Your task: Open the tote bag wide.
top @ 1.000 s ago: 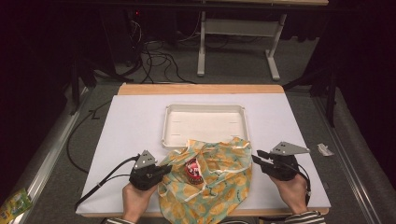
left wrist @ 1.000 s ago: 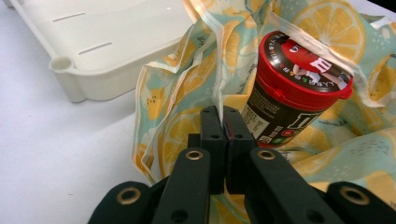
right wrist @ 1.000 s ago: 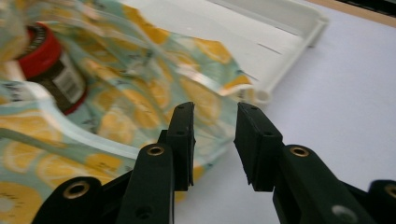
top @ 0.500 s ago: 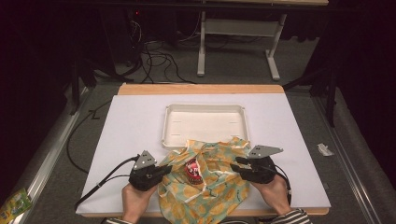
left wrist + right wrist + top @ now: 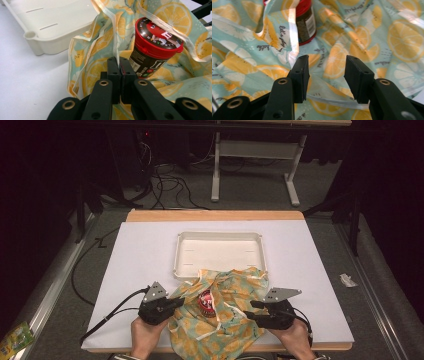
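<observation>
A lemon-print cloth bag (image 5: 227, 325) lies crumpled at the table's front, its far edge draped over the tray's near rim. A red-lidded candy jar (image 5: 206, 301) stands inside its folds. My left gripper (image 5: 179, 303) is at the bag's left edge, shut on a fold of the fabric (image 5: 100, 45) just beside the jar (image 5: 155, 47); the pinch shows at my left gripper (image 5: 119, 62). My right gripper (image 5: 251, 311) is over the bag's right side. Its jaws have just been opening; my right gripper (image 5: 327, 72) stands open over the cloth (image 5: 367, 37), with a white hem running beneath and the jar (image 5: 305, 25) beyond.
A white shallow tray (image 5: 218, 236) sits at mid-table behind the bag, its corner (image 5: 32, 36) near my left gripper. The white table sheet (image 5: 145, 260) ends at a wooden strip at the back. A small scrap (image 5: 347, 280) lies off the right edge.
My right gripper has moved left from the table's right side onto the bag, and its jaws have spread apart. The left gripper has kept its hold and place.
</observation>
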The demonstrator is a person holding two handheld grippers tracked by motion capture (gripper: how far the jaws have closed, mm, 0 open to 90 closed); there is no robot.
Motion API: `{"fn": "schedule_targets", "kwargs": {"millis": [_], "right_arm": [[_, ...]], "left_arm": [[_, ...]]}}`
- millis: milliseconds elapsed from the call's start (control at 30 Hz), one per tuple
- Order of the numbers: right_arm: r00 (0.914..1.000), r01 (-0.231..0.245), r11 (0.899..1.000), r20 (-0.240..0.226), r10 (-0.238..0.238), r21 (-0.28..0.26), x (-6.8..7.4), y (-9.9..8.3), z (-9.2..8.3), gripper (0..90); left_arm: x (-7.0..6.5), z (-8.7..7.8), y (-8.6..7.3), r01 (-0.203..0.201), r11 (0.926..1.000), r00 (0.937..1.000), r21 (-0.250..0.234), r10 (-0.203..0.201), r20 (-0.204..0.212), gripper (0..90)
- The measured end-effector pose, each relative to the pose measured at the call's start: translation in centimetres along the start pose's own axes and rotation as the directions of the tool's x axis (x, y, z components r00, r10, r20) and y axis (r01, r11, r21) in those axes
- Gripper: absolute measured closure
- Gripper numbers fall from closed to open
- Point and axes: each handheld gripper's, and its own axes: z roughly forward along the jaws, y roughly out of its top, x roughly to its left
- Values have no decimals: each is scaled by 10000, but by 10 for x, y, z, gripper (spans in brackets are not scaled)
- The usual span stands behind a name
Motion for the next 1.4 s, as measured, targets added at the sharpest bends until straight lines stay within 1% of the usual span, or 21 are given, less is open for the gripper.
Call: {"fn": "schedule_targets", "kwargs": {"millis": [167,267,433,500,567,667,733,833,867,933,1067,1100,1167,1200,1233,1300,1367,1400], "right_arm": [[10000,38,9996,-10,-38,-282,4,4,-4,553],[10000,-30,9983,27,32,-584,3,11,-8,555],[10000,14,9960,5,-13,-890,4,21,-15,553],[9999,103,9955,-55,-108,-944,5,25,-16,544],[9993,189,9955,-295,-217,-927,8,28,-15,528],[9982,396,9961,-428,-431,-788,14,31,-10,506],[9972,529,9968,-492,-558,-598,15,32,-4,485],[9953,538,9982,-798,-557,-262,15,34,6,440],[9945,572,9983,-868,-578,-84,15,34,9,430],[9935,629,9980,-958,-619,81,16,34,16,414],[9895,586,9970,-1354,-514,499,16,30,27,417],[9891,581,9965,-1384,-493,599,16,29,28,438],[9842,800,9935,-1641,-659,806,17,24,32,555],[9820,897,9918,-1741,-728,911,18,22,33,630],[9799,1075,9889,-1790,-881,1021,18,20,34,710],[9758,1274,9848,-1926,-1032,1183,19,17,34,825],[9756,1393,9826,-1873,-1148,1231,19,15,31,887],[9764,1413,9839,-1795,-1203,1092,18,15,29,899]], "left_arm": [[0,-1,0,14,10000,10000,-6,-14,-15,888],[0,-2,1,17,10000,10000,-8,-17,-24,888],[0,-1,1,23,10000,10000,6,-23,-14,888],[0,-1,1,16,10000,10000,7,-16,-13,888],[-1,0,1,3,10000,10000,14,-3,-1,888],[-1,1,0,6,10000,10000,6,-6,-2,888],[-1,1,0,13,10000,10000,10,-13,21,888],[-1,1,0,1,10000,10000,4,-1,27,889],[-1,1,0,30,10000,10000,-21,-30,26,888],[-1,1,0,-19,10000,10000,-17,19,41,888],[-1,0,0,-50,10000,10000,-13,50,56,887],[-1,0,0,-50,10000,10000,-15,50,59,887],[-1,1,0,-61,10000,10000,1,61,64,887],[-1,1,0,-66,10000,10000,8,66,47,887],[-2,1,-1,-69,10000,10000,15,69,38,887],[-2,1,-1,-70,10000,10000,30,70,37,888],[-2,1,-1,-80,10000,10000,32,80,20,887],[-2,1,-1,-77,10000,10000,23,77,10,888]]}}
